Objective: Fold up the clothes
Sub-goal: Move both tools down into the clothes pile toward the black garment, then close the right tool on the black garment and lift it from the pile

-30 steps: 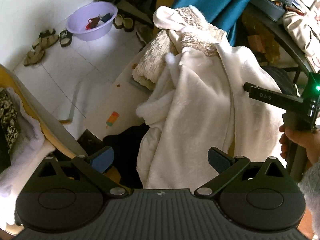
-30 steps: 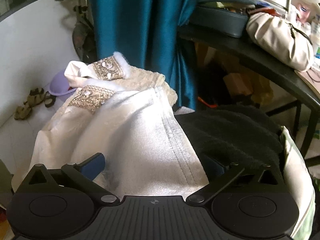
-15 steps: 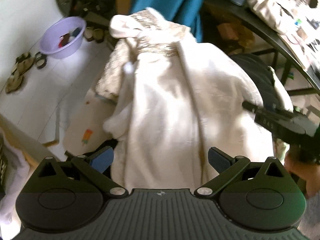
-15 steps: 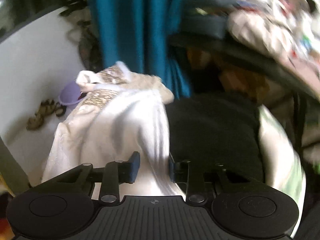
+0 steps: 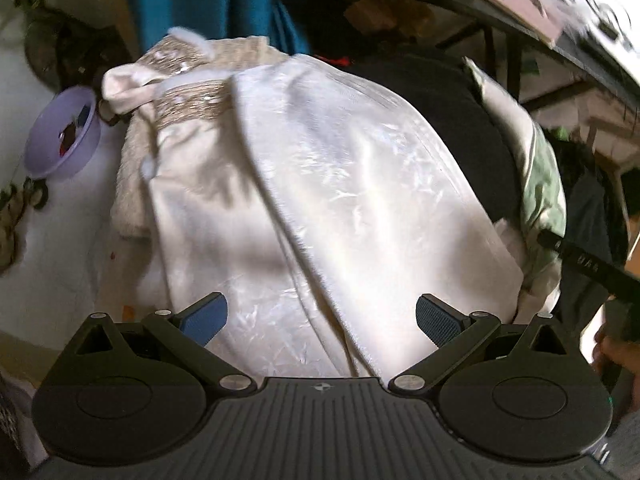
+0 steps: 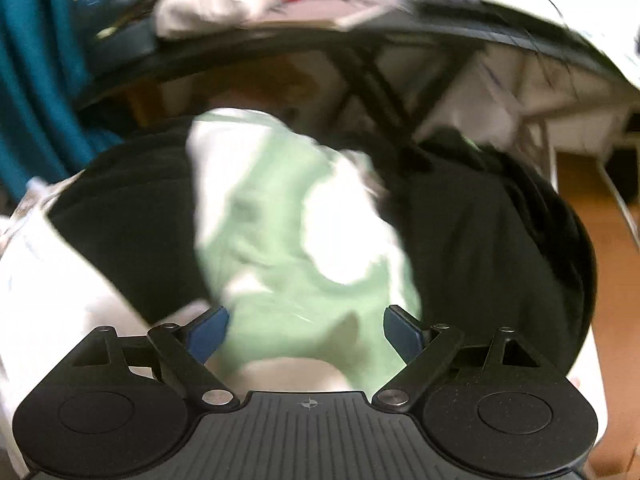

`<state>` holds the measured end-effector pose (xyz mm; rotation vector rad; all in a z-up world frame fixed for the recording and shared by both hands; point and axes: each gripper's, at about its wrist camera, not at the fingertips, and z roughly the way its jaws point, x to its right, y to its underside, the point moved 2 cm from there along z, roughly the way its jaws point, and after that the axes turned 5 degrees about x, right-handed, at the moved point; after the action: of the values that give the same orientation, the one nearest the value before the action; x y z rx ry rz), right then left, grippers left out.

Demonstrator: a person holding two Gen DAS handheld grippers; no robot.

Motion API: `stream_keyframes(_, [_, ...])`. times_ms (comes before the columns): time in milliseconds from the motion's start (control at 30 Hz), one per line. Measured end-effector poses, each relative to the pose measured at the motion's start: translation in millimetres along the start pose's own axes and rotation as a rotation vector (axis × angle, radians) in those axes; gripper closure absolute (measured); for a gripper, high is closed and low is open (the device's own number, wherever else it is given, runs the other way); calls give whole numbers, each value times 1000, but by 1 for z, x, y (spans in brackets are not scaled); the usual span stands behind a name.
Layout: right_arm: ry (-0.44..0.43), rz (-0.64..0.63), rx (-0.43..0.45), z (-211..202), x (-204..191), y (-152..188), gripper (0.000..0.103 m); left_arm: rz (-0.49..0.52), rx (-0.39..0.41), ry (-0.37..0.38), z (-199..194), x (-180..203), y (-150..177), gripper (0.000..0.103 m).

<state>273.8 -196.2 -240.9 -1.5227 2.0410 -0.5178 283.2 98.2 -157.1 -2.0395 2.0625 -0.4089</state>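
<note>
A cream garment (image 5: 320,200) with a gold embroidered band at upper left fills the centre of the left wrist view, draped in long folds. Right of it lies a green-and-white cloth (image 6: 288,240), blurred, perhaps crumpled. The left gripper (image 5: 320,316) and right gripper (image 6: 306,328) hang wide apart, gripping nothing.

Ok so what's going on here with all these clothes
A person is folding clothes with a handheld claw in each hand. The left claw is open, poised over a cream white garment with gold-trimmed cuffs, spread across a pile. The right claw is also open and grips nothing; its blurred view faces a green and white garment lying among black clothes. Nothing is being held right now.
</note>
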Motion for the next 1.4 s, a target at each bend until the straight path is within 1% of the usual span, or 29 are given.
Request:
stream_keyframes(100, [-23, 20, 25, 2, 0, 5, 19, 39, -31, -11, 12, 12, -1, 1])
stream_keyframes(167, [-45, -3, 28, 6, -6, 5, 18, 86, -18, -31, 16, 21, -5, 1])
stream_keyframes(200, [-54, -8, 23, 8, -8, 4, 17, 116, -3, -54, 18, 26, -9, 1])
stream_keyframes(233, [-57, -2, 10, 11, -9, 2, 19, 130, 11, -72, 19, 28, -14, 1])
stream_keyframes(267, [-61, 17, 9, 13, -6, 1, 36, 145, 25, -90, 20, 31, -19, 1])
stream_keyframes(367, [-77, 98, 39, 12, 12, -3, 75, 142, 51, -109, 27, 34, -39, 1])
stream_keyframes(467, [-21, 150, 109, 7, 39, -3, 76, 143, 60, -107, 34, 40, -56, 1])
stream_keyframes(500, [-4, 165, 120, 8, 49, -3, 76, 144, 61, -101, 37, 42, -61, 1])
stream_keyframes(533, [-5, 182, 118, 10, 59, -2, 76, 144, 60, -105, 41, 44, -64, 1])
stream_keyframes(567, [-29, 196, 104, 14, 67, -2, 75, 144, 59, -109, 46, 46, -66, 1])
stream_keyframes(633, [-105, 187, 73, 17, 73, -2, 74, 149, 45, -121, 58, 51, -69, 1])
stream_keyframes(667, [-139, 181, 61, 16, 75, -2, 67, 154, 33, -129, 66, 54, -70, 1])
stream_keyframes(700, [-151, 187, 59, 13, 78, -2, 61, 159, 16, -136, 76, 57, -68, 1])
stream_keyframes(733, [-152, 199, 64, 9, 82, -2, 50, 162, 1, -146, 83, 59, -66, 1])
stream_keyframes(767, [-141, 221, 79, 3, 88, -2, 41, 166, -15, -155, 90, 61, -64, 1])
stream_keyframes(833, [-92, 286, 124, -9, 102, -1, 34, 185, -26, -176, 97, 66, -58, 0])
stream_keyframes(867, [-70, 317, 140, -14, 110, 0, 34, 195, -30, -187, 100, 68, -55, 0])
stream_keyframes(900, [-53, 343, 153, -17, 118, 0, 32, 217, -18, -195, 99, 71, -52, 0])
stream_keyframes(967, [-42, 371, 156, -19, 132, 0, 27, 239, -17, -207, 99, 76, -49, 0])
stream_keyframes(1000, [-47, 375, 151, -18, 138, -1, 25, 236, -18, -213, 99, 76, -48, 0])
stream_keyframes(1100, [-123, 340, 92, -17, 148, -6, 22, 209, -24, -225, 103, 76, -47, 0])
stream_keyframes(1133, [-115, 311, 66, -16, 149, -7, 20, 204, -22, -228, 104, 75, -46, 0])
stream_keyframes(1167, [-77, 277, 48, -17, 150, -7, 19, 200, -20, -233, 105, 76, -46, 0])
stream_keyframes(1233, [-10, 253, 17, -19, 157, -1, 19, 190, -13, -247, 104, 77, -44, 0])
stream_keyframes(1267, [7, 272, 15, -21, 164, 3, 20, 185, -8, -253, 104, 78, -43, 0])
stream_keyframes(1333, [23, 358, 35, -27, 183, 9, 20, 159, 5, -265, 103, 78, -41, 0])
stream_keyframes(1400, [76, 445, 60, -28, 208, 13, 19, 129, 23, -280, 102, 79, -38, 0])
